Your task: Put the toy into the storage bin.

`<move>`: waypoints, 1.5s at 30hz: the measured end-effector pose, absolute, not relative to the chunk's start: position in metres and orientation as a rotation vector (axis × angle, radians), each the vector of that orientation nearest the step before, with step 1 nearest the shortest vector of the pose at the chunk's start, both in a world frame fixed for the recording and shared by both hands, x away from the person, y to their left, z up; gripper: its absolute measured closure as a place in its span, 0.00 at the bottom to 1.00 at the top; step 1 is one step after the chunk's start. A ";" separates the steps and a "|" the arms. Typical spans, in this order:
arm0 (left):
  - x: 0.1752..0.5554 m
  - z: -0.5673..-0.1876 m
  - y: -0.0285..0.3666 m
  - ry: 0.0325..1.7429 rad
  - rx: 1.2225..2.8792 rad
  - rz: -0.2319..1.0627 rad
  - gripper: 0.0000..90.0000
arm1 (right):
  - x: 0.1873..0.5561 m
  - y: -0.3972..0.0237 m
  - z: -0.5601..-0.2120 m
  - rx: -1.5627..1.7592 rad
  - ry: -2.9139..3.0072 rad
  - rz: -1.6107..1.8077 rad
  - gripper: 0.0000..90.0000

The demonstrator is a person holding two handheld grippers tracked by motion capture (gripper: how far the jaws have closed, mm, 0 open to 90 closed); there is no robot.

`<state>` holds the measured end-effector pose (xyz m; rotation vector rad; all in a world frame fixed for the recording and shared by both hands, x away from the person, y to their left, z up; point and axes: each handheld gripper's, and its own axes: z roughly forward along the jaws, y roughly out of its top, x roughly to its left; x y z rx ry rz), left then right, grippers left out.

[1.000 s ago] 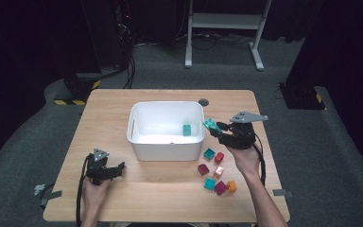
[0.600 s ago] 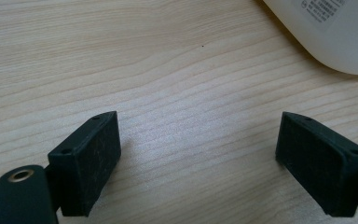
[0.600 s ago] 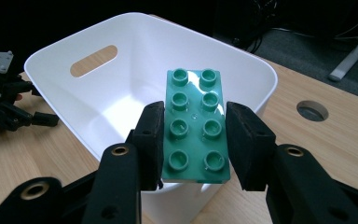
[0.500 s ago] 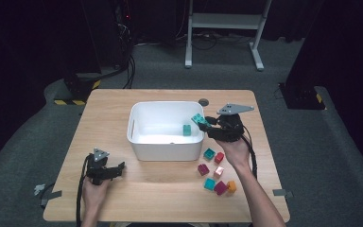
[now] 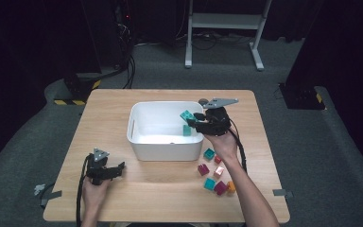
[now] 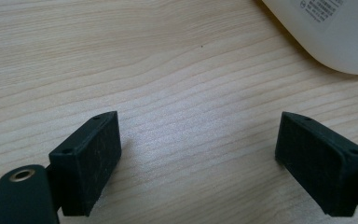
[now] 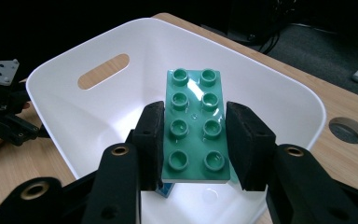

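Green brick (image 7: pixel 196 126), clamped by its long sides in the right gripper (image 7: pixel 195 144) over the white bin (image 5: pixel 144 142), could clip the rim and tumble onto the table if released early; left gripper (image 6: pixel 200 158) rests spread apart.

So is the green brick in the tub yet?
Not yet. The right gripper holds the green brick clamped above the white tub.

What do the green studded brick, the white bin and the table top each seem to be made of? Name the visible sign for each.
Green brick: probably hard moulded plastic, glossy; its studs catch bright highlights.
White bin: likely plastic, smooth and slightly shiny, with rounded moulded corners and a cut-out handle.
Table top: wood or wood-look laminate, matte; pale grain lines run across it.
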<state>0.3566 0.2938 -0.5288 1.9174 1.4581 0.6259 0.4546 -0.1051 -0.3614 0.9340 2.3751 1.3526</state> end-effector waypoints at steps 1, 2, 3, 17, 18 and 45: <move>0.357 -0.529 0.294 1.458 1.917 0.626 0.16 | 0.456 -0.102 -0.362 0.930 2.381 1.347 0.66; 0.357 -0.529 0.294 1.458 1.918 0.626 0.16 | 0.457 -0.100 -0.363 0.926 2.388 1.346 0.66; 0.356 -0.529 0.294 1.457 1.924 0.626 0.16 | 0.458 -0.097 -0.364 0.922 2.395 1.343 0.66; 0.356 -0.529 0.294 1.456 1.925 0.626 0.16 | 0.467 -0.078 -0.378 0.924 2.448 1.309 0.66; 0.356 -0.529 0.294 1.456 1.925 0.626 0.16 | 0.468 -0.077 -0.379 0.925 2.450 1.310 0.66; 0.356 -0.529 0.294 1.457 1.922 0.627 0.16 | 0.475 -0.059 -0.392 0.932 2.488 1.282 0.49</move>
